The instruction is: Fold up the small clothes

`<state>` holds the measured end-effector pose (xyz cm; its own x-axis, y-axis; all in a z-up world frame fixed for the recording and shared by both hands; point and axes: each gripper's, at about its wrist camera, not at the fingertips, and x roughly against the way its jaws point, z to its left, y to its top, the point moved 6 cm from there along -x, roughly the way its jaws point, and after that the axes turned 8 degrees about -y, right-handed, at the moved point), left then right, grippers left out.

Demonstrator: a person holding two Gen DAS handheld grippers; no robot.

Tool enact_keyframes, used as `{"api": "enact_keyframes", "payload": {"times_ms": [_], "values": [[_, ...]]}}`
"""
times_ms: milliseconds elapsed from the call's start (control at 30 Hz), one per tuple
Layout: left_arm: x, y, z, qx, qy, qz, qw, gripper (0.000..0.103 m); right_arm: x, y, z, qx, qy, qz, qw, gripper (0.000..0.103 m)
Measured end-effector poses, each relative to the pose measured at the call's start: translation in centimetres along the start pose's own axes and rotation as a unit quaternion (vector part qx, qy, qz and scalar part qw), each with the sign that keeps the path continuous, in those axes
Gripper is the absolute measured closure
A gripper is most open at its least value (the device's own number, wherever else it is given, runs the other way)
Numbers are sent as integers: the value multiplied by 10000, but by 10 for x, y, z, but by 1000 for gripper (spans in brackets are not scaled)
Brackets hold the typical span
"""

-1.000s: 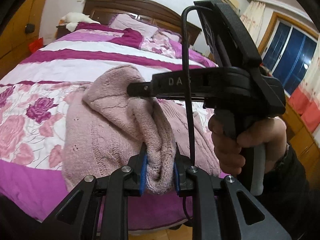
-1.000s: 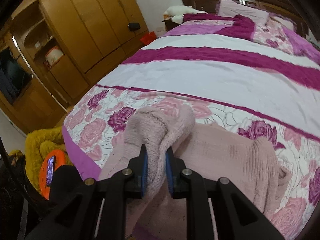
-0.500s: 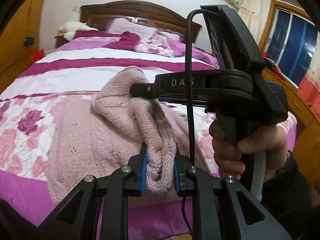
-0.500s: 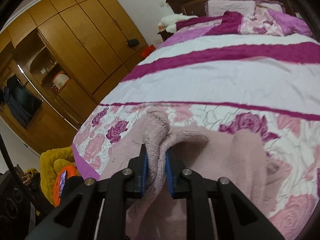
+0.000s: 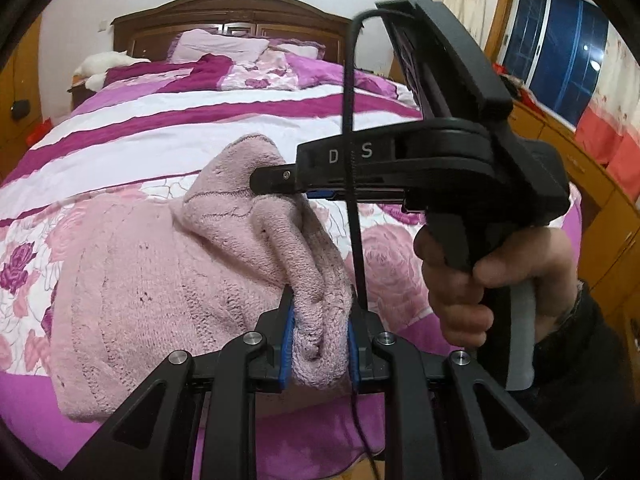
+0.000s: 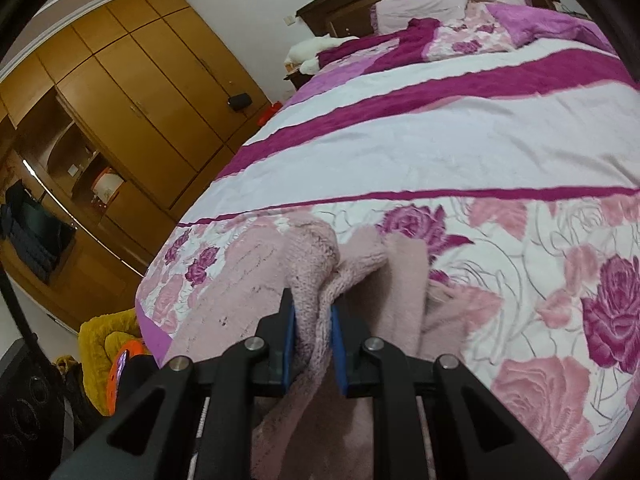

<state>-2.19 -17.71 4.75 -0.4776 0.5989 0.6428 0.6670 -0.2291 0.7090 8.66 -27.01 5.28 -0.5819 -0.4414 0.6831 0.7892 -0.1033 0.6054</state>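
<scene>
A pink knitted sweater lies on the bed near its foot edge, one side lifted and folded over the rest. My left gripper is shut on a bunched fold of it. My right gripper is shut on another fold of the sweater; in the left wrist view the right gripper reaches in from the right, its tips buried in the raised fabric, held by a bare hand. The cloth hangs between both grips just above the bedspread.
The bed has a pink, white and magenta floral cover, with pillows at a dark headboard. A wooden wardrobe stands to the left, a window to the right. A yellow cushion and orange item lie on the floor.
Both grippers have carried the held folds across the sweater toward the right, still shut. More of the sweater lies flat on the left now.
</scene>
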Motion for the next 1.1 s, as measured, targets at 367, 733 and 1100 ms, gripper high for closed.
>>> {"api": "enact_keyframes", "payload": {"times_ms": [367, 733, 1100], "values": [[-20, -13, -8, -64, 92, 245, 9996, 103, -32, -18, -34, -863, 524, 299, 9944, 61], [-11, -15, -29, -823, 268, -136, 9962, 103, -50, 5, -52, -1819, 1539, 115, 9711, 88], [-56, -15, -26, -683, -200, 567, 9958, 99, -60, 18, -75, -1106, -442, 463, 9918, 86]]}}
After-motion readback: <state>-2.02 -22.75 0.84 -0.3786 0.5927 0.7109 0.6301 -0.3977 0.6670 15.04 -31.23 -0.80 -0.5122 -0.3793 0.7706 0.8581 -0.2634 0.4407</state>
